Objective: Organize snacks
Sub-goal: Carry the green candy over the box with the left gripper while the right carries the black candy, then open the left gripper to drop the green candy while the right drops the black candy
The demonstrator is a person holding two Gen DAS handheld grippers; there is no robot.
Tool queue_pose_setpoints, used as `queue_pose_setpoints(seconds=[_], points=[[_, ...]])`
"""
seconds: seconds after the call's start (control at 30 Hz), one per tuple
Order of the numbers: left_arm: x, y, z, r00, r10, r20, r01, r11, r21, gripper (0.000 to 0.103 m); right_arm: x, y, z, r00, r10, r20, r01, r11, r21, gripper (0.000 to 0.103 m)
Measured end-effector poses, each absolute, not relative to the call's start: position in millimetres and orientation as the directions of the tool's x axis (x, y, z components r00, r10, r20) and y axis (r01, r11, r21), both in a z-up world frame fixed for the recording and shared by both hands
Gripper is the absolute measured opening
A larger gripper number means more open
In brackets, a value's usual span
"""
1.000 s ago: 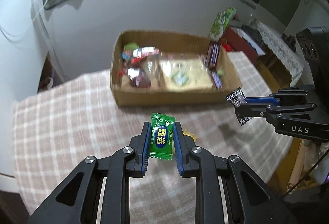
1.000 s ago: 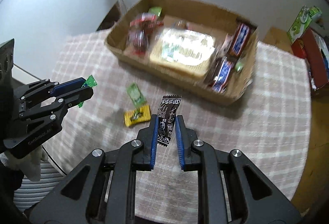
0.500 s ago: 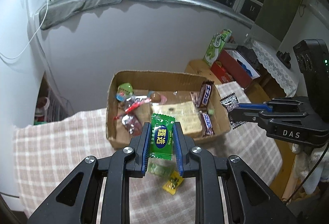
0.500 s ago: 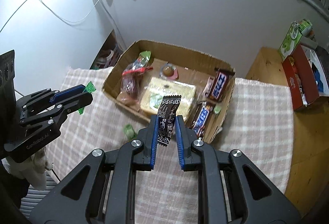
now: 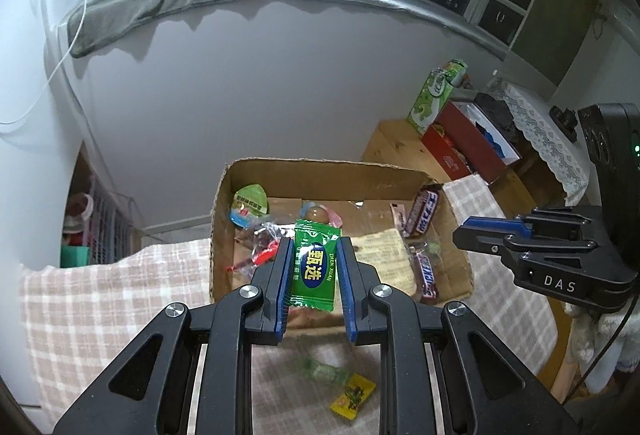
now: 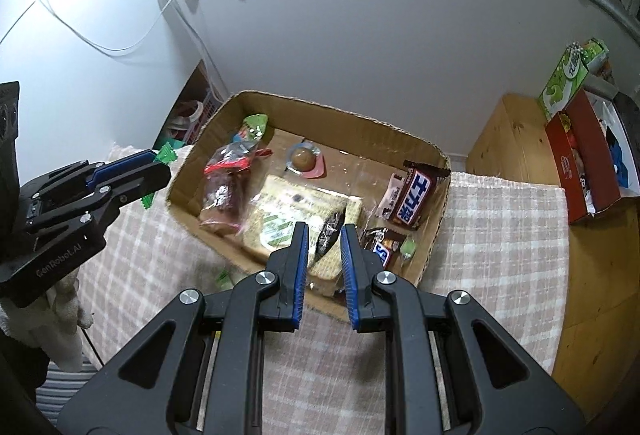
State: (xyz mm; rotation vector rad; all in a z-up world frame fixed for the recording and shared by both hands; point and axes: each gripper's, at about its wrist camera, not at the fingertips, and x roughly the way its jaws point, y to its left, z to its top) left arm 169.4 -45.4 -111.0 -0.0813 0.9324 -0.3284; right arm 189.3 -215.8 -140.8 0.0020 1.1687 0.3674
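My left gripper (image 5: 315, 244) is shut on a green candy packet (image 5: 314, 267) and holds it above the near edge of the cardboard box (image 5: 320, 171). My right gripper (image 6: 323, 228) is open over the box (image 6: 344, 123); the black candy packet (image 6: 329, 231) is out of its fingers and tilts down between them over the box's contents. The right gripper shows in the left wrist view (image 5: 466, 231), empty. The left gripper shows in the right wrist view (image 6: 158, 165) with green wrapper at its tip.
The box holds Snickers bars (image 6: 412, 197), a flat yellow packet (image 6: 296, 211) and several wrapped sweets. A yellow candy (image 5: 353, 395) and a green candy (image 5: 323, 372) lie on the checked tablecloth (image 5: 100, 295). A wooden stand with a red box (image 6: 576, 159) is at the right.
Both grippers rose and moved toward the box. My right gripper opened and let go of the black candy packet, which now drops into the box. The left still holds the green packet.
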Motion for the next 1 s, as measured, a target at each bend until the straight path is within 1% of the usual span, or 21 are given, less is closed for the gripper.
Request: queue_pose_setpoints(seconds=[0.2, 0.27, 0.3, 0.33, 0.37, 0.4, 0.43, 0.47, 1.0], points=[[186, -43, -122, 0.531, -0.318, -0.785, 0.235, 0.946, -0.223, 0.019, 200, -218, -151, 0.326, 0.288, -0.900, -0.273, 0.940, 0.202, 0.017], [189, -42, -125, 0.523, -0.315, -0.792, 0.229, 0.947, -0.225, 0.021, 202, -221, -153, 0.327, 0.291, -0.899, -0.263, 0.942, 0.210, 0.017], [191, -41, -127, 0.520, -0.312, -0.795, 0.220, 0.949, -0.228, 0.024, 202, -222, -153, 0.331, 0.288, -0.899, -0.259, 0.944, 0.207, 0.017], [192, -41, -128, 0.514, -0.316, -0.798, 0.219, 0.947, -0.234, 0.027, 203, -222, -154, 0.327, 0.294, -0.898, -0.260, 0.942, 0.213, 0.021], [193, -41, -129, 0.512, -0.317, -0.798, 0.221, 0.947, -0.235, 0.027, 204, -223, -155, 0.322, 0.294, -0.900, -0.256, 0.942, 0.216, 0.026], [193, -42, -129, 0.511, -0.310, -0.802, 0.220, 0.949, -0.227, 0.027, 205, -224, -155, 0.323, 0.288, -0.902, -0.247, 0.945, 0.213, 0.047], [194, -43, -130, 0.508, -0.306, -0.805, 0.220, 0.950, -0.223, 0.029, 205, -226, -155, 0.330, 0.284, -0.900, -0.237, 0.948, 0.213, 0.067], [194, -43, -130, 0.504, -0.303, -0.809, 0.216, 0.951, -0.221, 0.034, 206, -228, -155, 0.336, 0.288, -0.897, -0.234, 0.948, 0.217, 0.070], [183, -45, -115, 0.527, -0.283, -0.801, 0.226, 0.956, -0.189, 0.035, 198, -228, -147, 0.343, 0.315, -0.885, -0.236, 0.941, 0.244, 0.070]])
